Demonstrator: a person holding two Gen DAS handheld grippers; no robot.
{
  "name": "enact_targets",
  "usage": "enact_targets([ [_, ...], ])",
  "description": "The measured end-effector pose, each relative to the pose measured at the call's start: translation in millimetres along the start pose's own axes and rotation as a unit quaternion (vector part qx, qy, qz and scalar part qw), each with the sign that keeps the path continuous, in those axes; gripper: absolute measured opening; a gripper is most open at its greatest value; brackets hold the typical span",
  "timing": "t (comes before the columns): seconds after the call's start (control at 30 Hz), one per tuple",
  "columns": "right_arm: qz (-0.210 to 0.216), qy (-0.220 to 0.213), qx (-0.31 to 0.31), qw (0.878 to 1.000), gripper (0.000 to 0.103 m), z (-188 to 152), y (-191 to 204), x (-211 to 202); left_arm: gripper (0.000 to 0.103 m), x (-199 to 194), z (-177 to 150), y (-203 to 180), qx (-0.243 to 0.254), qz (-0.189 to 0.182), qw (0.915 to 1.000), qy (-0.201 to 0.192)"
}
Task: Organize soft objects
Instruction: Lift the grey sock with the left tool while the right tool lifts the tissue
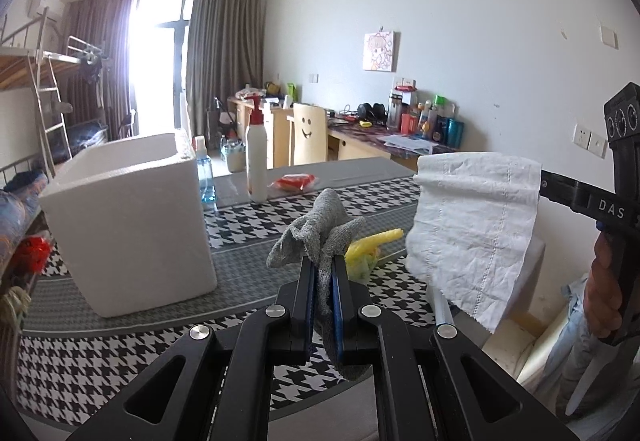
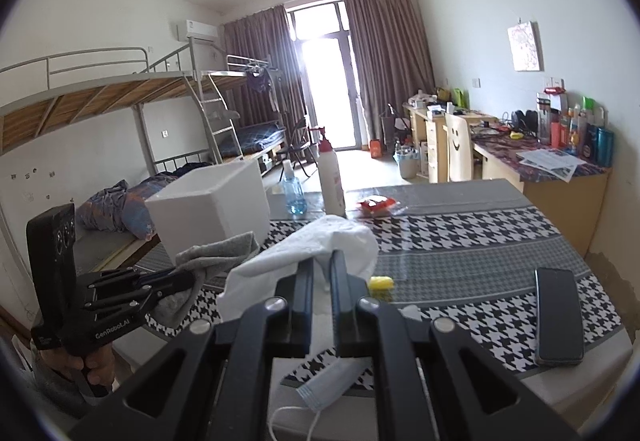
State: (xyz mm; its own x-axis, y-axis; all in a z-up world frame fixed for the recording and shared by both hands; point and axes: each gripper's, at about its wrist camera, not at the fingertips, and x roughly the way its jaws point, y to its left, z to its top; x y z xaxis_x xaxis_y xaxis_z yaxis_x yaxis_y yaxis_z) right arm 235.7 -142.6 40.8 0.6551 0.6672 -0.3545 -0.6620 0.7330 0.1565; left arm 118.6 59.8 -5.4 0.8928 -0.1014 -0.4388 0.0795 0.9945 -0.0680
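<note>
My left gripper (image 1: 323, 261) is shut on a grey knit cloth (image 1: 316, 229) and holds it above the table; it also shows in the right wrist view (image 2: 192, 277) at the left with the cloth (image 2: 216, 253). My right gripper (image 2: 322, 259) is shut on a white paper tissue (image 2: 304, 253), lifted off the table; in the left wrist view the tissue (image 1: 476, 225) hangs from that gripper (image 1: 544, 187) at the right. A white foam box (image 1: 128, 217) stands open at the left, also in the right wrist view (image 2: 216, 205).
On the houndstooth table (image 2: 480, 241): a yellow soft item (image 1: 370, 245), a blue face mask (image 2: 324, 389), a black phone (image 2: 558, 321), a red packet (image 1: 294, 183), a white pump bottle (image 1: 256, 157), a blue spray bottle (image 1: 204, 173). Bunk beds left, desk right.
</note>
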Motion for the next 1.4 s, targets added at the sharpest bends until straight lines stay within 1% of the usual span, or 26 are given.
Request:
enact_targets([
  [0.33, 0.000, 0.001, 0.003, 1.000, 0.010, 15.3, 4.3, 13.6, 0.008, 1.2, 22.1, 8.5, 0.006, 0.009, 0.9999, -0.012],
  [0.47, -0.014, -0.006, -0.004, 1.000, 0.010, 21.5, 6.7, 19.6, 0.008, 0.8, 31.4, 15.1, 0.008, 0.013, 0.9997, -0.021],
  [0.53, -0.009, -0.005, -0.003, 1.000, 0.010, 24.0, 6.9, 22.9, 0.008, 3.0, 37.4, 18.2, 0.008, 0.016, 0.9996, -0.024],
  [0.9, -0.014, -0.007, -0.004, 1.000, 0.010, 44.8, 14.6, 46.8, 0.008, 13.2, 56.3, 36.3, 0.015, 0.026, 0.9992, -0.027],
  [1.07, -0.008, -0.006, -0.007, 1.000, 0.010, 52.2, 17.5, 59.0, 0.008, 15.0, 64.9, 41.5, 0.011, 0.030, 0.9988, -0.036],
  [1.4, -0.002, -0.018, -0.024, 1.000, 0.010, 66.8, 28.6, 66.6, 0.008, 20.6, 81.1, 46.4, 0.013, 0.042, 0.9980, -0.047],
])
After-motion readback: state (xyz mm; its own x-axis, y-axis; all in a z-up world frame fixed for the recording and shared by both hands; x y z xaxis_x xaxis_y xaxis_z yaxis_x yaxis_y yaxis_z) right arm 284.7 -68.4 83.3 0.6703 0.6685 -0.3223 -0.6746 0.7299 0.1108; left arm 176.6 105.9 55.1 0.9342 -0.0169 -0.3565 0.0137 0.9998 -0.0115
